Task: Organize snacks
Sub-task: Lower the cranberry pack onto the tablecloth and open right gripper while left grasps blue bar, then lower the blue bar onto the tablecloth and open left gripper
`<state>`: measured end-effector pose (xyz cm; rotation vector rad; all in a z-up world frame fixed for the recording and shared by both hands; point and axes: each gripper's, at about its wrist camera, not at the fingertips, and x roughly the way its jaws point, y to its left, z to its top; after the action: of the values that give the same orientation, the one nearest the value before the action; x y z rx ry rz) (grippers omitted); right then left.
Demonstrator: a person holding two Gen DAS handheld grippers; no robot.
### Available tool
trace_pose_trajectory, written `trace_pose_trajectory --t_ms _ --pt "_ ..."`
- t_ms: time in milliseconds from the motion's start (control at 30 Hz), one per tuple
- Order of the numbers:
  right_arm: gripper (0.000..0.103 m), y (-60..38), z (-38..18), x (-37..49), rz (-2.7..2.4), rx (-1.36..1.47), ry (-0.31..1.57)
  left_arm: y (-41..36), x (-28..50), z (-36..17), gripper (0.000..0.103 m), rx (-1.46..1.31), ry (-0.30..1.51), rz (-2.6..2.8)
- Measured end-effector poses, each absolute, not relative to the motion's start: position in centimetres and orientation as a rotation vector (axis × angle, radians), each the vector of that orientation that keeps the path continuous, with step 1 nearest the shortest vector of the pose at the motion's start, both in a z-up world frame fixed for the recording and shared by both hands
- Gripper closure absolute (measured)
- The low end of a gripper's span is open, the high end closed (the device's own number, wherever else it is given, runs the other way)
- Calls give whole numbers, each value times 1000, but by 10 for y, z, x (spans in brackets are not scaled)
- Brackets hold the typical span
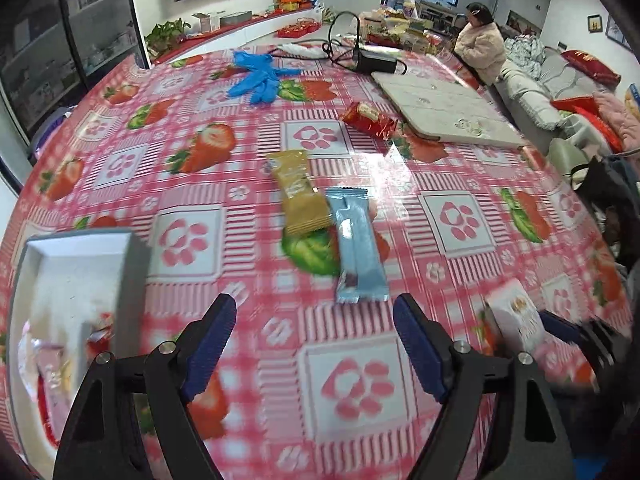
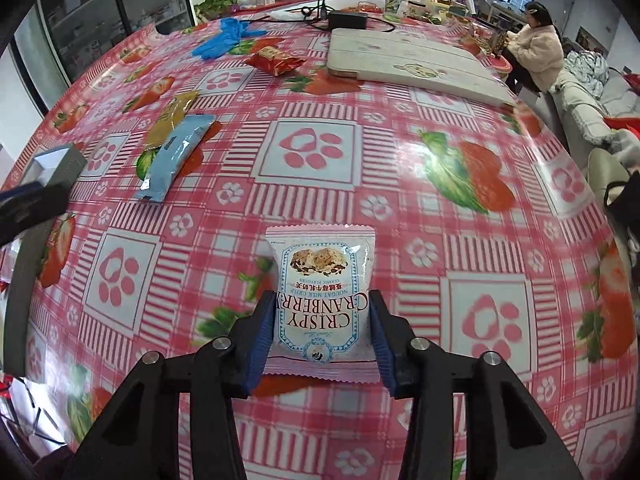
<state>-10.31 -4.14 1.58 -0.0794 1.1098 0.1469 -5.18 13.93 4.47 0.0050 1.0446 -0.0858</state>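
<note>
The white cranberry snack pack is being pinched by the right hand-held gripper, with one blue pad on each long side. It is being held just over the bench; whether it is touching the cloth cannot be told. The pack looks light, puffy and crinkly, so it is likely being squeezed only softly, because the crisp inside could be crushed. The shiny wrapper may be slipping easily, so a hold across the middle is judged best.

The left hand-held gripper is being held spread wide with nothing in it. The blue bar and the gold bar are lying ahead of it, touching, the blue end partly over the gold.

The grey box is sitting near the left edge of the bench, with some packs already inside. Plenty of open cloth is being left between the pack and the box.
</note>
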Motion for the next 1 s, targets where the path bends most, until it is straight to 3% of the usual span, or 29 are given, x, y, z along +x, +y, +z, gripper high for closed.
trace_pose_trajectory --t_ms 33,67,100,233,300,333,367,433,533,700,733,767,833,1000 --pt "33 -44 16 -104 144 -76 1113 131 -40 35 19 2 1061 -79" --pt "7 -47 13 -106 137 -63 1127 126 -34 28 19 2 1072 -77" --pt "1 -49 10 -107 135 -49 1132 122 -27 21 19 6 1083 -71" --pt "1 -45 7 -118 140 -99 1085 112 -10 4 17 1 1076 -28" --pt "1 -46 6 -119 144 -87 1075 108 -6 3 21 -3 1082 -15" --pt "1 -46 6 -118 146 -89 1074 105 -7 5 33 1 1078 -33" --pt "1 -46 6 -118 148 -92 1071 102 -10 7 54 17 1073 -51" --pt "1 -45 6 -118 151 -95 1064 99 -18 10 76 41 1077 -72" --pt "1 -46 5 -119 152 -96 1050 109 -51 10 77 31 1075 -77" --pt "1 -46 6 -128 134 -86 1054 134 -124 11 73 8 1055 -64" --pt "1 -46 6 -130 133 -85 1052 137 -131 11 60 3 1054 -71" --pt "1 -46 6 -133 132 -85 1046 141 -138 12 39 5 1049 -77" --pt "1 -45 6 -137 134 -86 1040 145 -144 17 20 29 1013 -67" --pt "1 -44 8 -126 125 -81 1098 148 -133 24 20 47 988 -42"
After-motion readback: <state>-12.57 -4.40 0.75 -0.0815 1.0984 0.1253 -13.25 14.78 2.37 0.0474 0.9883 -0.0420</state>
